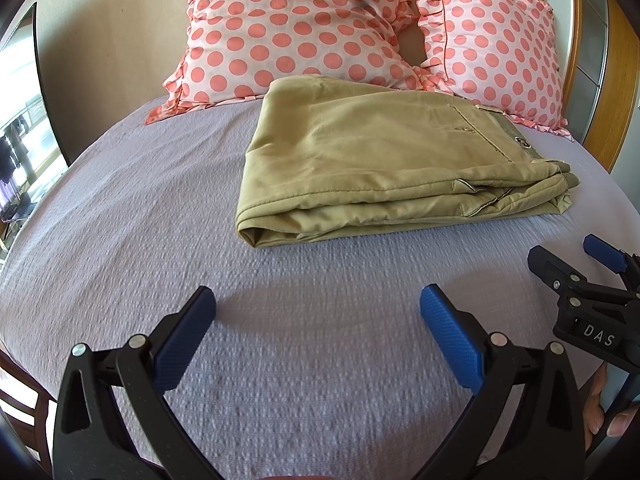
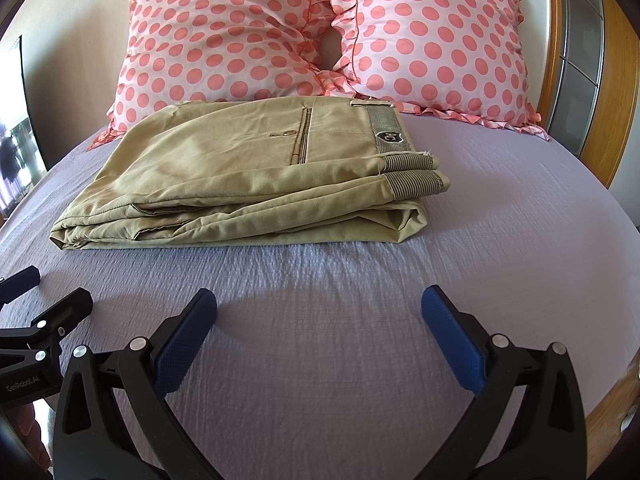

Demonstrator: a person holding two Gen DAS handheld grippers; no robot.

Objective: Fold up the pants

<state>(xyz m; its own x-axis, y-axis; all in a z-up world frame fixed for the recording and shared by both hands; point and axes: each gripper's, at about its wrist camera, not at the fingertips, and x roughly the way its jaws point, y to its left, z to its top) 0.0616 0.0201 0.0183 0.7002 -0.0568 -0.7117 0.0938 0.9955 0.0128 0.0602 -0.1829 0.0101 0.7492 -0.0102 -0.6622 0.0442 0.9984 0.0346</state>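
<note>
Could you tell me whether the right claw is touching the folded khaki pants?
Apart. In the right wrist view, bare lilac bedspread lies between the open right claw and the folded khaki cotton pants.

From my feed I see a lavender crinkle-textured bedspread (image 2: 320,360) covering the whole bed, its weave showing fine ripples close to the camera. At the head of the bed two white pillows with coral polka dots and ruffled coral edges lean against a plain beige wall (image 1: 120,40): the left polka-dot pillow (image 2: 216,44) and the right polka-dot pillow (image 2: 436,48) touch along their frilled edges, leaving a small gap low between them. To the right I make out an orange-brown wooden frame (image 2: 554,40) beside frosted glass panels (image 2: 580,60). On the far left of the left wrist view sits a dark-edged reflective panel (image 1: 24,100); I cannot tell whether it is a mirror or a window.
</note>
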